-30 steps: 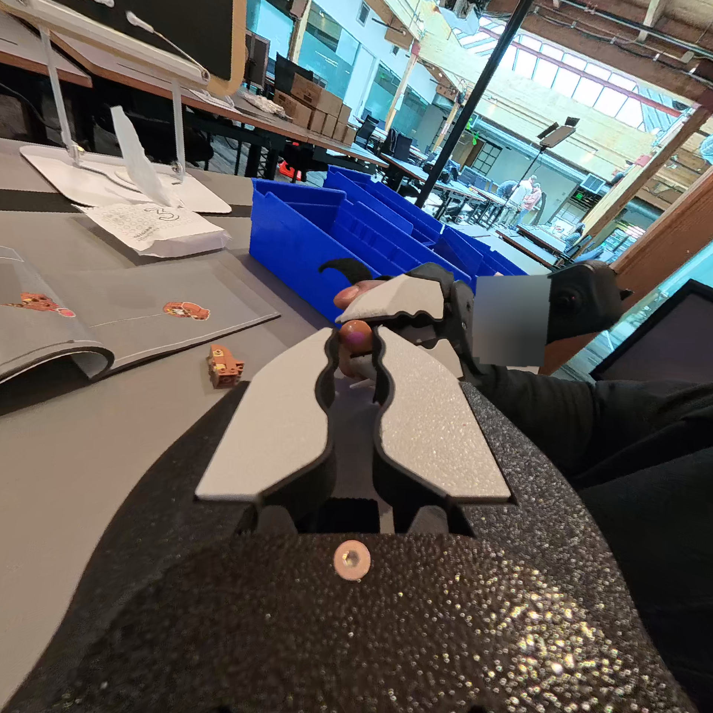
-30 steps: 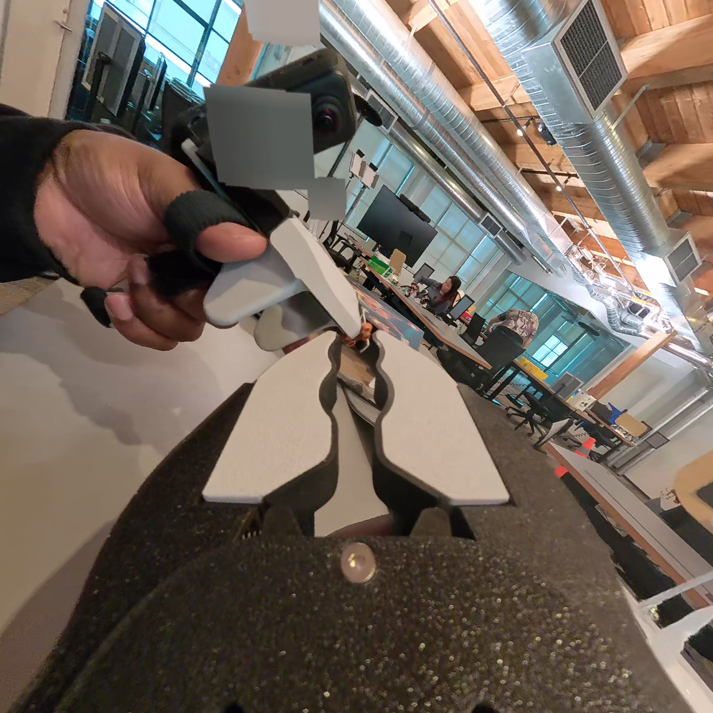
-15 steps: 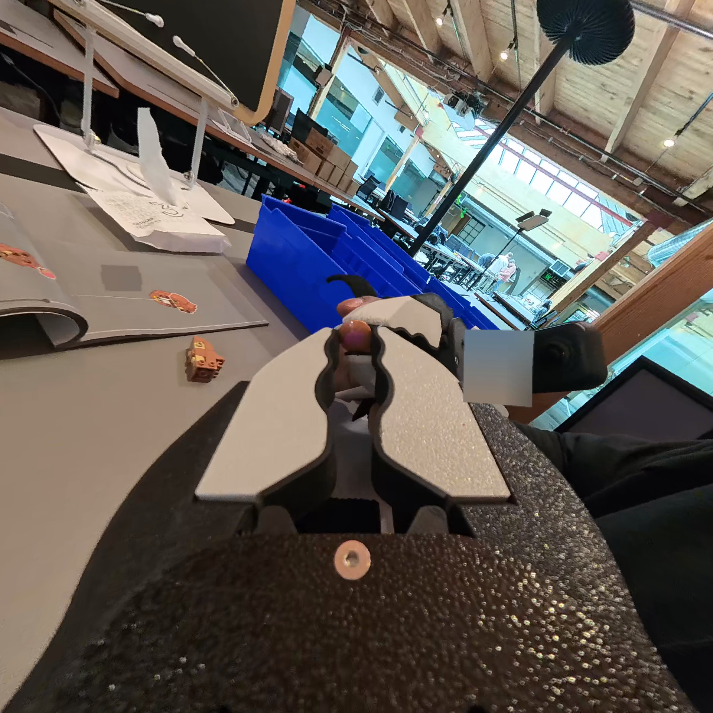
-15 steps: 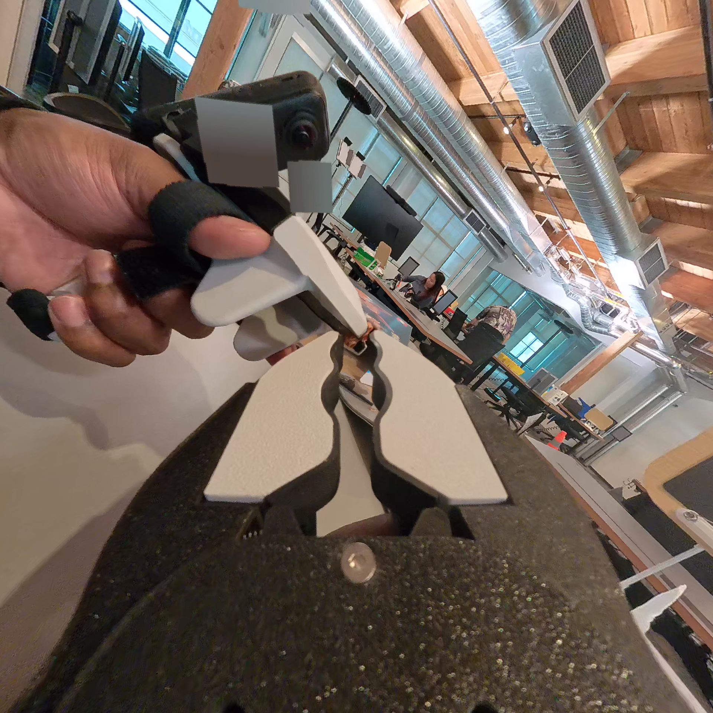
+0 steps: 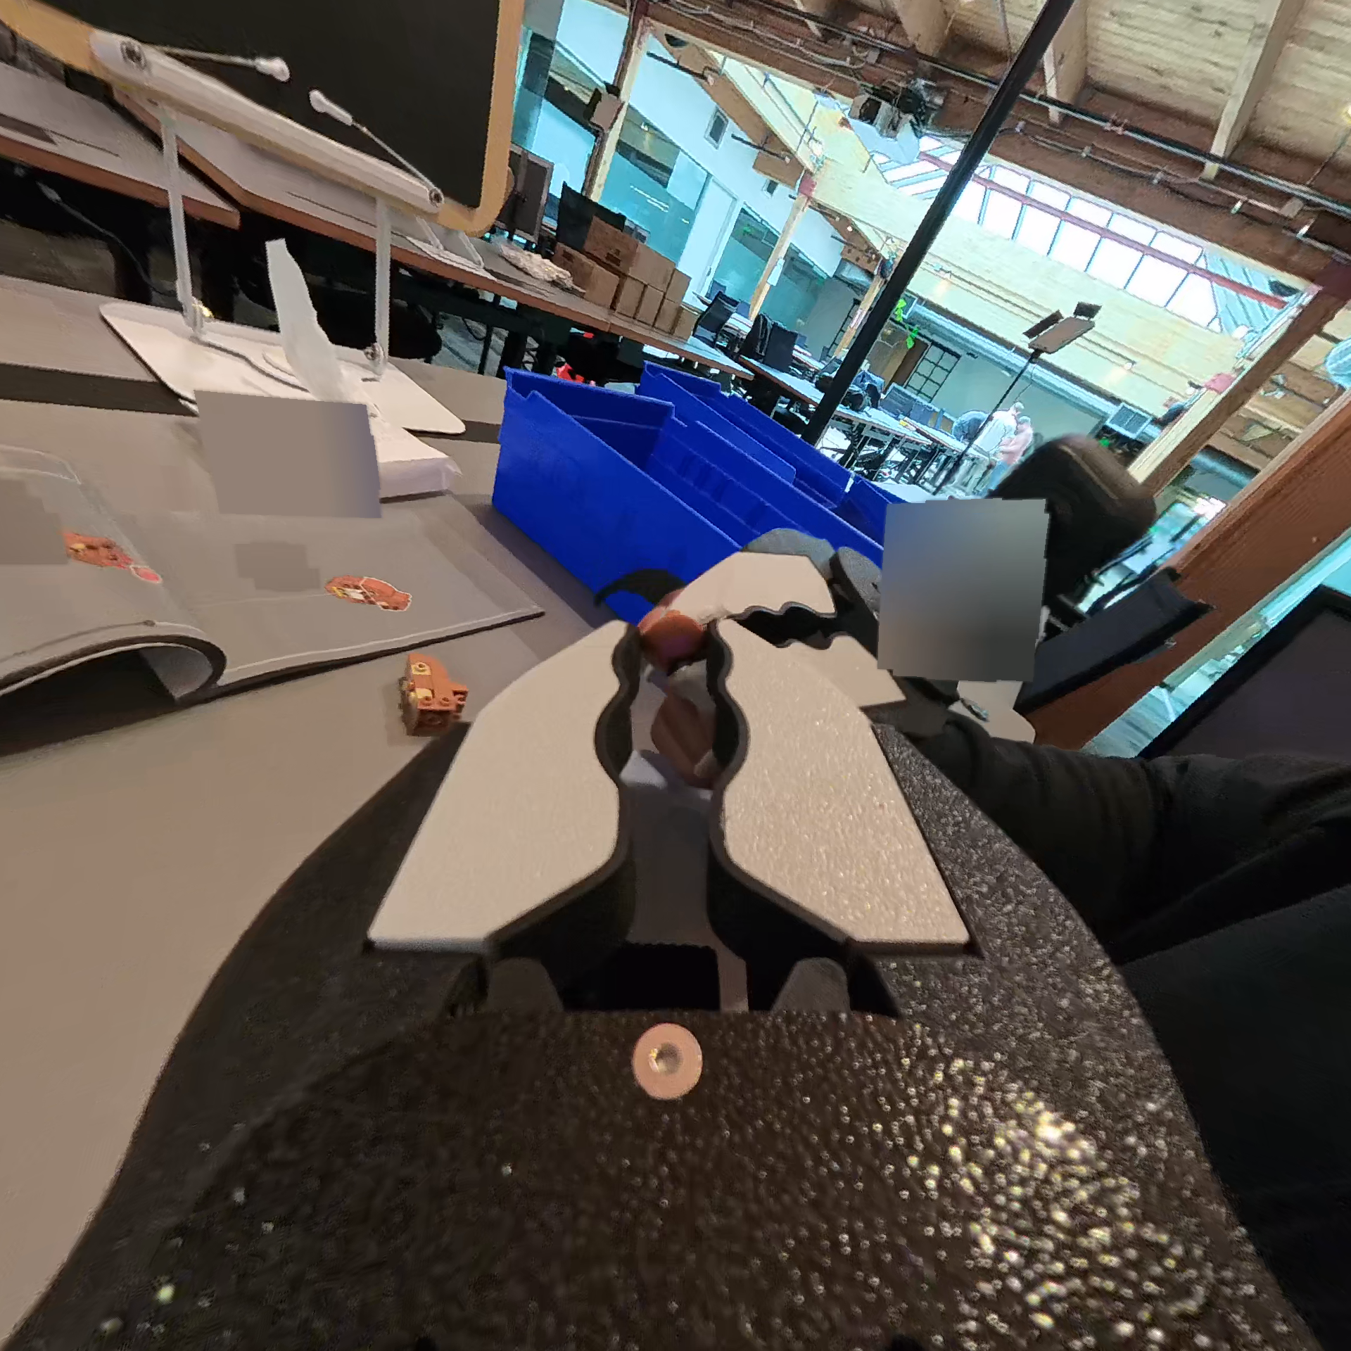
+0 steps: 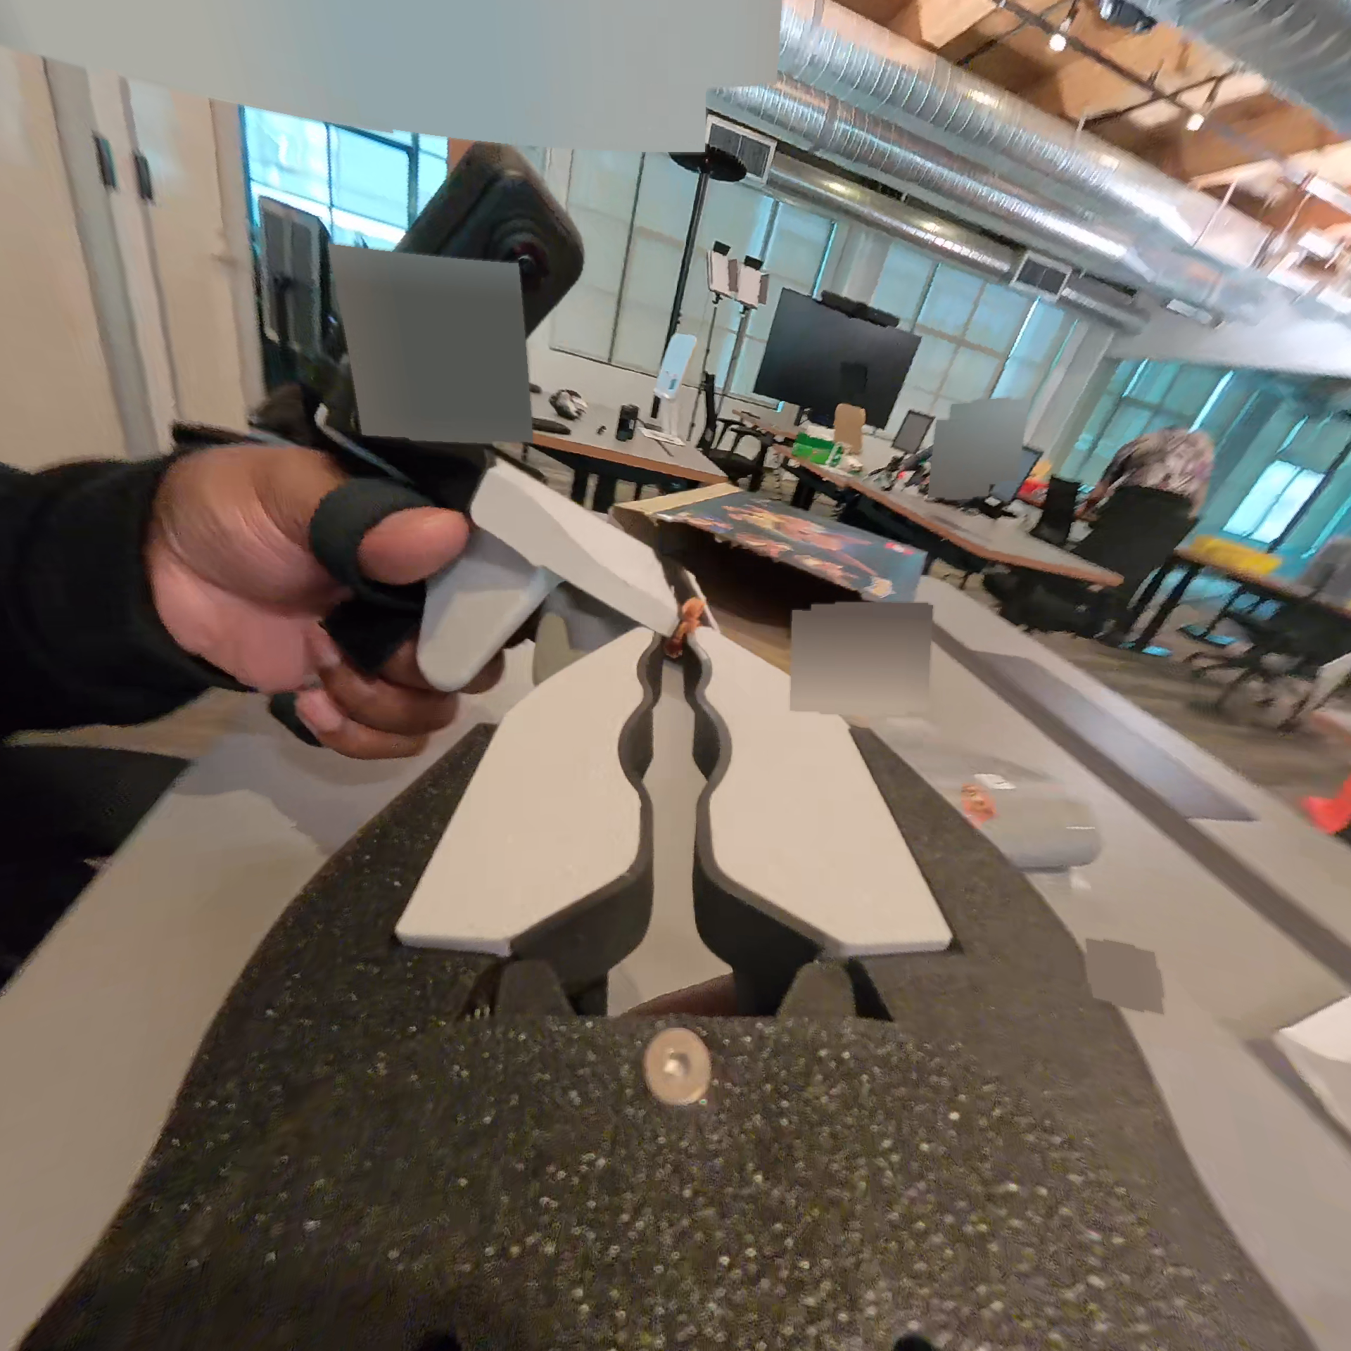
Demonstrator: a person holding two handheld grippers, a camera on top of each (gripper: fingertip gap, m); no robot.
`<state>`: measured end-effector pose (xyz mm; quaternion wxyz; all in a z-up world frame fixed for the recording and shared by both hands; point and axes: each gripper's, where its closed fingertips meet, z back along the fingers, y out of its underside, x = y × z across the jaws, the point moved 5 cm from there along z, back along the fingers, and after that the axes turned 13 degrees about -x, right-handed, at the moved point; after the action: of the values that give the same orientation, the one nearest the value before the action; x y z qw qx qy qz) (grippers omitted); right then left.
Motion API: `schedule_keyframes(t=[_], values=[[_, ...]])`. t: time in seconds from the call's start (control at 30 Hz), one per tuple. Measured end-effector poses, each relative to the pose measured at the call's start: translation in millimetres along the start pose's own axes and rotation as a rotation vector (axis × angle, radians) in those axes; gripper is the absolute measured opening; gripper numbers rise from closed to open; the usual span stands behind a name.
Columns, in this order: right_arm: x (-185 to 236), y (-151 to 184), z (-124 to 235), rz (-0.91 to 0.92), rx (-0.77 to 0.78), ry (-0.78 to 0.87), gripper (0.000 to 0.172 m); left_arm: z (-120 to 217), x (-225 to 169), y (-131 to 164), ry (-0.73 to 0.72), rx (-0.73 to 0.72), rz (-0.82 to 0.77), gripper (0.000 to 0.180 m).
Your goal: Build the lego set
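Note:
My left gripper [image 5: 669, 643] is shut on a small rounded reddish-brown piece [image 5: 667, 634], held above the grey table [image 5: 146, 841]. My right gripper [image 6: 676, 647] meets it tip to tip. Its fingers are nearly together and pinch a thin part of the same brown piece [image 6: 687, 618]. In the right wrist view the left gripper's grey finger [image 6: 585, 563] comes in from the left, held by a hand [image 6: 256, 570]. In the left wrist view the right gripper's fingers [image 5: 767, 585] reach the piece from the right.
A small brown brick assembly [image 5: 428, 691] lies on the table beside an open booklet [image 5: 292, 585]. Blue bins [image 5: 607, 497] stand behind, with a white stand [image 5: 241, 343] at the far left. A printed box [image 6: 789, 541] and a grey bag [image 6: 1038, 826] lie ahead of the right gripper. The tips of both grippers are at nearly the same place.
The right gripper's fingers closed from a wider gap onto the brown piece. The left gripper kept its hold. Both grippers tilted down together, staying tip to tip.

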<state>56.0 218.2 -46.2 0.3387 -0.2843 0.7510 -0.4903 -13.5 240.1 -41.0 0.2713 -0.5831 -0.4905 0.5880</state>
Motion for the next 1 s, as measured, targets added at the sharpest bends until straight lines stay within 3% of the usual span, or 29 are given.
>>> schedule_keyframes(t=[0.3,0.5,1.0], values=[[-10.6,-7.5,5.3,-0.277,-0.105,0.054,0.004,4.5,-2.1,-11.9,0.095,-0.011,-0.428,0.020],[-6.5,-10.1,8.4,-0.245,-0.149,0.047,0.004,2.9,-0.3,-17.1,0.102,-0.017,-0.539,0.018],[-1.0,-7.3,7.4,-0.266,-0.153,0.014,0.004,-0.4,0.6,-14.4,0.308,0.078,-0.273,0.005]])
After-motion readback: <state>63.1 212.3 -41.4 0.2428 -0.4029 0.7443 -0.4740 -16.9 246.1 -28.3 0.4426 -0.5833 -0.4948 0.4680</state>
